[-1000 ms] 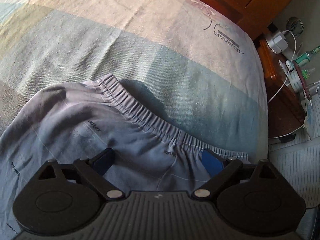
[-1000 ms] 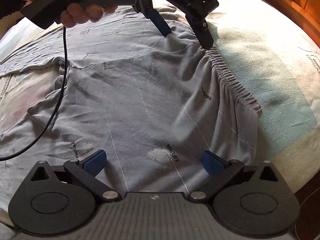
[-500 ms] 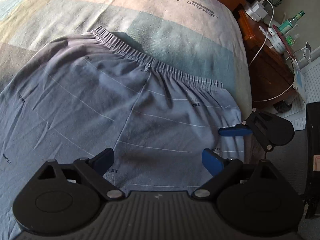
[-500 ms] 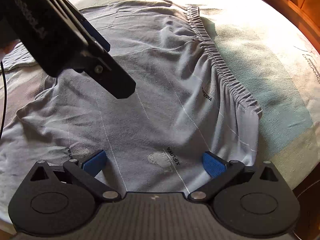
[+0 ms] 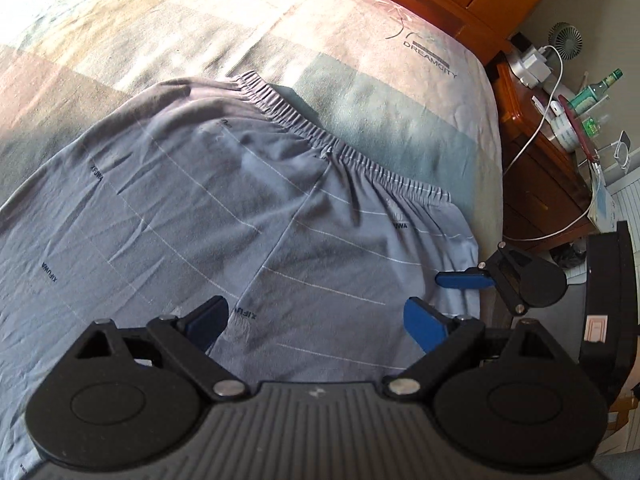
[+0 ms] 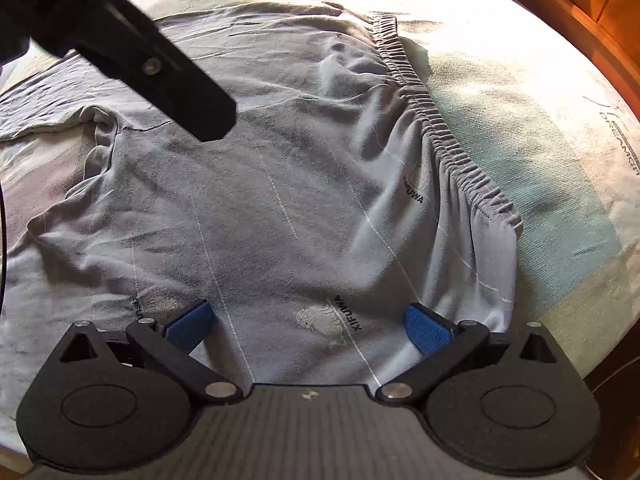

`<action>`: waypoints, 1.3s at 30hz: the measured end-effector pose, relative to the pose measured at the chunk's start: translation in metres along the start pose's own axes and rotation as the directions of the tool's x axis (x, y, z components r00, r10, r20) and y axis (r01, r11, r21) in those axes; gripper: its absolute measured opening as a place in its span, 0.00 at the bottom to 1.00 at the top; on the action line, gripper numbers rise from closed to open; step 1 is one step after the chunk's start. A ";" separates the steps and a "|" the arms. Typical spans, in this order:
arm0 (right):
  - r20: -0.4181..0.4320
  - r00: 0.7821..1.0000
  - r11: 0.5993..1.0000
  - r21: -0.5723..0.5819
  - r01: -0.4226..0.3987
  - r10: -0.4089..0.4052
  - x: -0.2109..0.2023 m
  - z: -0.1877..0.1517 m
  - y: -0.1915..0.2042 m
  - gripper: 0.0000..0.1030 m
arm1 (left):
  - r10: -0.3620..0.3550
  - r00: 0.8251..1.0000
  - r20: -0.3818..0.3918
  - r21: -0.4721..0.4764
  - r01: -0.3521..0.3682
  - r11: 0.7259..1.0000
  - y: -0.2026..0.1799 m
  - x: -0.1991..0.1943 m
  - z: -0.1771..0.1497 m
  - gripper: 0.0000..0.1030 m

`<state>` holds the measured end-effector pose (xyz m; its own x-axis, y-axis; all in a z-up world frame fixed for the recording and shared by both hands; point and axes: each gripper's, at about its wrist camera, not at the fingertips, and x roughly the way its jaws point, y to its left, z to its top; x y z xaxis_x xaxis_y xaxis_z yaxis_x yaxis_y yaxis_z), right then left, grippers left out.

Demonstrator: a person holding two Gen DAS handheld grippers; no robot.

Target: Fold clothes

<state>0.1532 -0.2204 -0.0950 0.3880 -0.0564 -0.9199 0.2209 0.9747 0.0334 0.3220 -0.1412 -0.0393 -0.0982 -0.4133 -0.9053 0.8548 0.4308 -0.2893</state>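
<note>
Bedsheet [image 5: 240, 32] bears shorts [image 5: 248, 216] spread under both fingers [image 6: 426, 330] (spread apart, empty).

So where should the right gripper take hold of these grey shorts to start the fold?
Probably the near end of the waistband, coming in from the bed's near edge. The shorts lie flat, and that gathered elastic is the thickest raised edge, ending in a free corner close to the open right gripper. The left gripper is open too.

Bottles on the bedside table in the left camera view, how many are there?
2, as far as shows: a tall green bottle at the table's far edge, and a smaller green one just in front. Clutter may hide others.
</note>
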 end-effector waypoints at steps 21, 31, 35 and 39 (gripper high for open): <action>0.166 0.969 0.921 -0.375 -0.108 0.182 -0.017 0.007 0.066 1.00 | 0.240 0.971 0.007 -0.170 -0.235 0.957 -0.038 -0.023 -0.238 0.91; 0.171 0.972 0.925 -0.369 -0.088 0.161 0.023 0.054 0.122 1.00 | 0.339 0.940 0.042 -0.265 -0.317 0.911 -0.031 -0.061 -0.300 0.91; 0.184 0.971 0.923 -0.378 -0.075 0.154 -0.002 0.044 0.129 1.00 | 0.374 0.926 0.044 -0.294 -0.345 0.891 -0.028 -0.069 -0.325 0.91; 0.140 0.977 0.918 -0.385 -0.098 0.163 -0.001 0.024 0.141 1.00 | 0.400 0.915 0.053 -0.308 -0.366 0.878 -0.025 -0.070 -0.347 0.91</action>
<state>0.2056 -0.0886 -0.0796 0.5402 0.0740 -0.8383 -0.1798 0.9833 -0.0291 0.1301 0.1553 -0.0769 0.2794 -0.2484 -0.9275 0.6297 0.7766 -0.0183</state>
